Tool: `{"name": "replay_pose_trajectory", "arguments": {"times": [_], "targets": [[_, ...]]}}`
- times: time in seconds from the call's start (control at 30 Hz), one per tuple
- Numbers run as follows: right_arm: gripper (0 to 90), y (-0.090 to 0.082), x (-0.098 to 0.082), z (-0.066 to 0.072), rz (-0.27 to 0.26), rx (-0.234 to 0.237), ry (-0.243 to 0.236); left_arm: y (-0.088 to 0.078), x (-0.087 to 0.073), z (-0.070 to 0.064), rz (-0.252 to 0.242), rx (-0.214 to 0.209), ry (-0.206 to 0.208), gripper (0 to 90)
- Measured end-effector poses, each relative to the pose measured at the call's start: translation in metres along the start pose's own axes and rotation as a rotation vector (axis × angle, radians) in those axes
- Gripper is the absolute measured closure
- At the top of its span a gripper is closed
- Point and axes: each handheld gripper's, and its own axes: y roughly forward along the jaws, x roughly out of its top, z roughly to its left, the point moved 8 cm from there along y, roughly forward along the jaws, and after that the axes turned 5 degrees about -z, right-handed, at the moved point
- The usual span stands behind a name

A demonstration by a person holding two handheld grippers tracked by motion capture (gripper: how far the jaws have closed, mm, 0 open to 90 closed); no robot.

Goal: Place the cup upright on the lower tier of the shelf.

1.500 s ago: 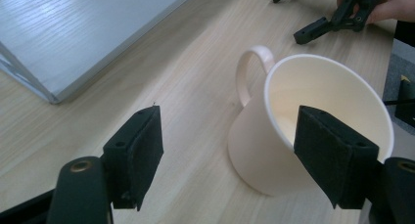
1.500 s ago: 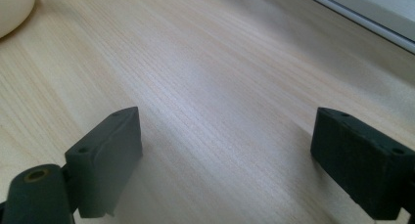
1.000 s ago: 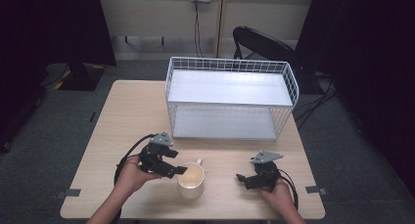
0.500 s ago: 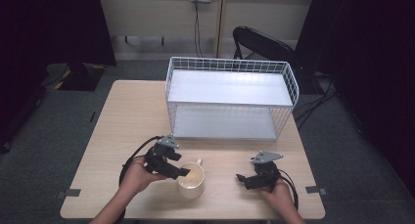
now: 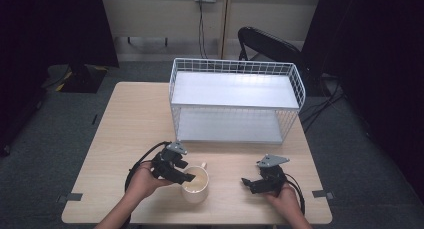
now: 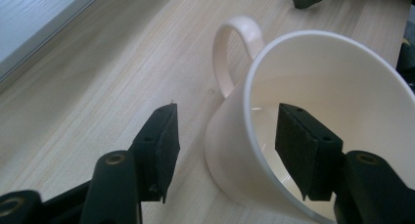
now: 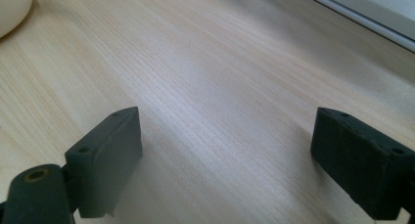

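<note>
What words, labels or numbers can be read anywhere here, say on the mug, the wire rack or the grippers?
None: no text can be read in any view.
The cream mug is plain inside and out, as far as it shows.
The white wire rack and the wooden table bear no label.
The left gripper and the right gripper show bare black jaws.

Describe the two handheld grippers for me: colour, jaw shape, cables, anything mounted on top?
Both the left gripper and the right gripper are black, with blocky rectangular jaw pads showing small screw holes. Each carries a grey three-cornered plate on top and trails a black cable. The forearms are bare, no sleeves.
</note>
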Motion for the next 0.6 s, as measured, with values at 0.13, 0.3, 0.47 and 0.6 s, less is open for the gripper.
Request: {"name": "replay_pose_trajectory", "arguments": {"times": [0.13,0.3,0.47,0.6], "targets": [[11.1,0.000,0.000,0.000,0.000,0.000,0.000,0.003,-0.002,0.000,0.018,0.006,0.008,45.7],[11.1,0.000,0.000,0.000,0.000,0.000,0.000,0.005,-0.003,-0.001,0.014,0.002,0.005,50.6],[11.1,0.000,0.000,0.000,0.000,0.000,0.000,0.012,-0.009,-0.003,0.058,0.012,0.017,55.6],[11.1,0.000,0.000,0.000,0.000,0.000,0.000,0.012,-0.008,-0.004,0.050,0.012,0.012,60.9]]}}
